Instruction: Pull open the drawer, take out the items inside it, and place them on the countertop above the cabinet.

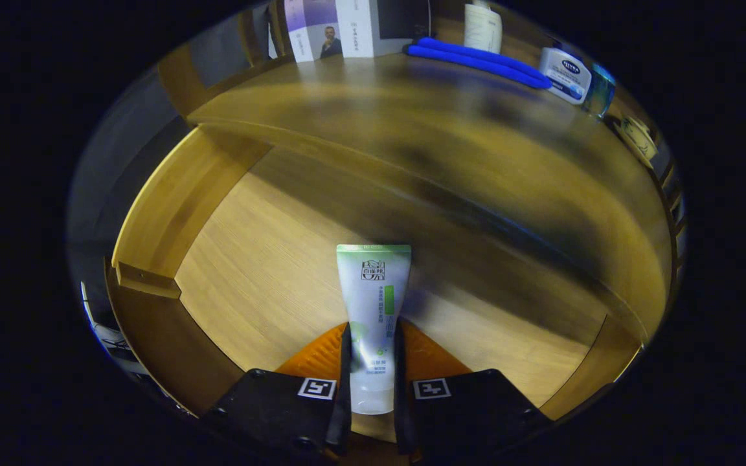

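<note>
Gripper view: tube gripped above the open drawer.
Both fingers of the gripper pressed on the white-green tube over the pulled-out drawer. On the far countertop lay a blue strip and a white pack; this tube was not yet placed.

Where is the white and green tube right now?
In the gripper view, the tube is clamped between the gripper's fingers over the open drawer's wooden floor, below the countertop edge.
</note>
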`<state>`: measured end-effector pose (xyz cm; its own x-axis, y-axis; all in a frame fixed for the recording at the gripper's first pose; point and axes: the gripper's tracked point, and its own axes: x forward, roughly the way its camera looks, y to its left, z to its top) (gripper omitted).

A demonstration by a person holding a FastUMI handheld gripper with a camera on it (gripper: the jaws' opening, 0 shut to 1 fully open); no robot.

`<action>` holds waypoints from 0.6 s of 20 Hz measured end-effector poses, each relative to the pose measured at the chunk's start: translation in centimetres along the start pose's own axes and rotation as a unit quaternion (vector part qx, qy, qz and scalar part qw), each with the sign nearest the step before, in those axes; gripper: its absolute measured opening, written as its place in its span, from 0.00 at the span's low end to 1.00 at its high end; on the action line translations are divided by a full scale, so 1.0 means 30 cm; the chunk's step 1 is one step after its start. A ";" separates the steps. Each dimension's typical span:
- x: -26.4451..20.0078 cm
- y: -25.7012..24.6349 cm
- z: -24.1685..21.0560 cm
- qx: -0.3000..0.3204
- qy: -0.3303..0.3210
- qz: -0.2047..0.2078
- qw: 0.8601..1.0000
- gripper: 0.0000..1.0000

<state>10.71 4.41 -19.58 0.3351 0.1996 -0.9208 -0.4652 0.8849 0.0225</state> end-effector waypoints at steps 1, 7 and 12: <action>-0.016 0.013 0.003 0.004 -0.006 0.009 1.000 0.29; -0.131 0.084 -0.008 -0.008 -0.027 0.038 0.999 0.29; -0.244 0.126 -0.005 -0.016 -0.059 0.056 0.997 0.29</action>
<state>6.36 6.23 -12.82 0.3733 0.3466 -0.8605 -0.5308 0.8406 0.1083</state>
